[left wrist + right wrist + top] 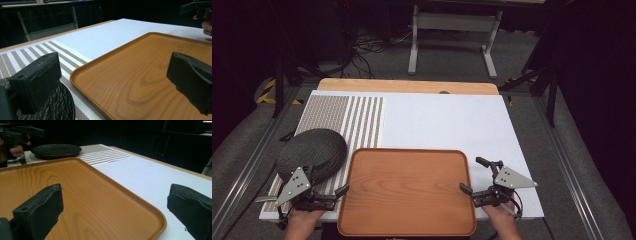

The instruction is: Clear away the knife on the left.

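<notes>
Straddling the tray's [407, 192] side edges, both tongs [332, 196] [473, 176] gape wide.

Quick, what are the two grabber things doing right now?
Left gripper: open, holding nothing, jaws straddling the wooden tray's left rim.
Right gripper: open, holding nothing, at the tray's right rim.

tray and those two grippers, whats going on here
A person holds a two-jaw gripper in each hand at the near edge of the table. The left gripper and the right gripper sit at either side of a wooden tray, both with jaws open, straddling the tray's edges without clamping them. The tray is empty and lies flat on the white mat. A dark round plate rests on the striped mat just left of the tray.
</notes>
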The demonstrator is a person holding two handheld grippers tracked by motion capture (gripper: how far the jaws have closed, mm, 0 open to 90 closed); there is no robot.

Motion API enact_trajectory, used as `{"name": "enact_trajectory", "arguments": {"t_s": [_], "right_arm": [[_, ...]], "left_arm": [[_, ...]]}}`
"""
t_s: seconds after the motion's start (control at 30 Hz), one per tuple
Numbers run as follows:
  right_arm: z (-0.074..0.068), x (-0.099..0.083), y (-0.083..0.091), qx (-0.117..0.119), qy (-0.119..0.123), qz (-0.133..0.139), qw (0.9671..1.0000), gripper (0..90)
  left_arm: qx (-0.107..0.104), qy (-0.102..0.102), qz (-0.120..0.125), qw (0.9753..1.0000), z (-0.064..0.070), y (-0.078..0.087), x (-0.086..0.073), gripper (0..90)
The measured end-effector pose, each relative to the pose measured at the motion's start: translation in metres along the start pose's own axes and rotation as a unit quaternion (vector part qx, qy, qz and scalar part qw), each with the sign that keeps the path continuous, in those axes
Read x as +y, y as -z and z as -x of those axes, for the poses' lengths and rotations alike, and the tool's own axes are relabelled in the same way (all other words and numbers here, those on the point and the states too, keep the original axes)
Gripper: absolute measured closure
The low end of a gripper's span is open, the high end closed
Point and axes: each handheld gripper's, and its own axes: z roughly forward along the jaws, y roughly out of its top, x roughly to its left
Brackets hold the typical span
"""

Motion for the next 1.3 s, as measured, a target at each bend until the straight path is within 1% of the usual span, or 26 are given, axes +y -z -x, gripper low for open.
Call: {"name": "enact_trajectory", "arguments": {"t_s": [0.07, 0.17, 0.2, 0.23, 0.33, 0.4, 0.47, 0.5, 0.57, 0.6, 0.63, 0.67, 0.7, 0.77, 0.8, 0.83, 0.93, 1.0, 1.03, 1.1, 1.17, 1.23, 1.3], "right_arm": [[0.000, 0.000, -0.001, 0.001, 0.001, -0.002, 1.0000, 1.0], [-0.001, 0.000, -0.001, 0.004, 0.002, -0.002, 1.0000, 1.1], [-0.001, 0.000, 0.000, 0.004, 0.001, -0.002, 1.0000, 1.0], [0.000, -0.001, 0.000, 0.004, 0.000, 0.000, 1.0000, 1.1], [0.000, -0.001, 0.000, 0.003, -0.003, -0.002, 1.0000, 1.0], [0.001, -0.001, 0.001, 0.003, -0.003, -0.001, 1.0000, 1.2], [0.001, -0.001, 0.001, 0.003, -0.003, -0.002, 1.0000, 1.2], [0.001, -0.001, 0.001, 0.003, -0.003, -0.002, 1.0000, 1.2], [0.001, -0.001, 0.001, 0.003, -0.004, -0.001, 1.0000, 1.2], [0.001, -0.001, 0.001, 0.003, -0.004, -0.001, 1.0000, 1.3], [0.001, -0.001, 0.001, 0.003, -0.004, -0.001, 1.0000, 1.3], [0.001, -0.001, 0.001, 0.003, -0.004, -0.001, 1.0000, 1.3], [0.001, -0.001, 0.000, 0.005, -0.006, -0.002, 1.0000, 1.4], [0.001, -0.002, -0.001, 0.006, -0.008, -0.001, 0.9999, 1.4], [0.001, -0.001, 0.000, 0.006, -0.008, -0.002, 0.9999, 1.4], [0.001, -0.001, 0.000, 0.008, -0.008, -0.001, 0.9999, 1.5], [0.002, -0.001, 0.001, 0.007, -0.008, 0.000, 0.9999, 1.5], [0.002, -0.001, 0.001, 0.006, -0.009, 0.000, 0.9999, 1.5], [0.002, -0.001, 0.001, 0.006, -0.008, -0.001, 0.9999, 1.6], [0.002, -0.001, 0.000, 0.008, -0.009, -0.003, 0.9999, 1.8], [0.002, -0.001, 0.000, 0.010, -0.009, -0.003, 0.9999, 1.9], [0.001, -0.001, 0.000, 0.009, -0.008, -0.004, 0.9999, 1.9], [0.001, -0.001, 0.000, 0.009, -0.008, -0.004, 0.9999, 1.9]], "left_arm": [[0.001, -0.002, 0.001, 1.0000, 0.000, 0.000, 0.001, 0.4], [-0.003, 0.003, -0.007, 1.0000, -0.001, 0.000, 0.002, 0.7], [0.000, 0.005, -0.008, 1.0000, 0.000, 0.000, 0.003, 0.9], [-0.001, 0.003, -0.007, 1.0000, 0.000, 0.000, 0.003, 1.0], [-0.005, 0.005, -0.012, 0.9999, 0.000, -0.001, 0.005, 1.0], [-0.007, 0.003, -0.015, 0.9999, -0.001, -0.001, 0.005, 0.9], [-0.015, 0.001, -0.019, 0.9997, -0.001, 0.000, 0.006, 0.7], [-0.018, -0.003, -0.022, 0.9996, -0.001, 0.000, 0.007, 0.7], [-0.019, -0.005, -0.027, 0.9994, 0.000, 0.001, 0.009, 0.7], [-0.023, -0.010, -0.029, 0.9992, 0.001, 0.002, 0.010, 1.4], [-0.024, -0.015, -0.037, 0.9989, 0.001, 0.003, 0.013, 3.1], [-0.024, -0.015, -0.037, 0.9989, 0.001, 0.003, 0.013, 4.0], [-0.030, -0.013, -0.039, 0.9987, 0.001, 0.003, 0.014, 4.0], [-0.039, -0.005, -0.034, 0.9987, -0.001, 0.006, 0.018, 4.9], [-0.047, 0.000, -0.034, 0.9983, -0.003, 0.007, 0.020, 5.3], [-0.050, 0.002, -0.035, 0.9981, -0.004, 0.008, 0.022, 5.8], [-0.055, -0.005, -0.040, 0.9977, -0.006, 0.009, 0.029, 5.7], [-0.061, -0.006, -0.038, 0.9974, -0.007, 0.010, 0.033, 5.7], [-0.065, -0.003, -0.038, 0.9972, -0.008, 0.011, 0.034, 5.7], [-0.070, -0.005, -0.042, 0.9967, -0.009, 0.011, 0.036, 5.3], [-0.074, -0.010, -0.052, 0.9958, -0.010, 0.011, 0.038, 5.3], [-0.082, -0.018, -0.063, 0.9945, -0.011, 0.012, 0.040, 5.6], [-0.099, -0.026, -0.077, 0.9918, -0.012, 0.012, 0.043, 5.8]]}}
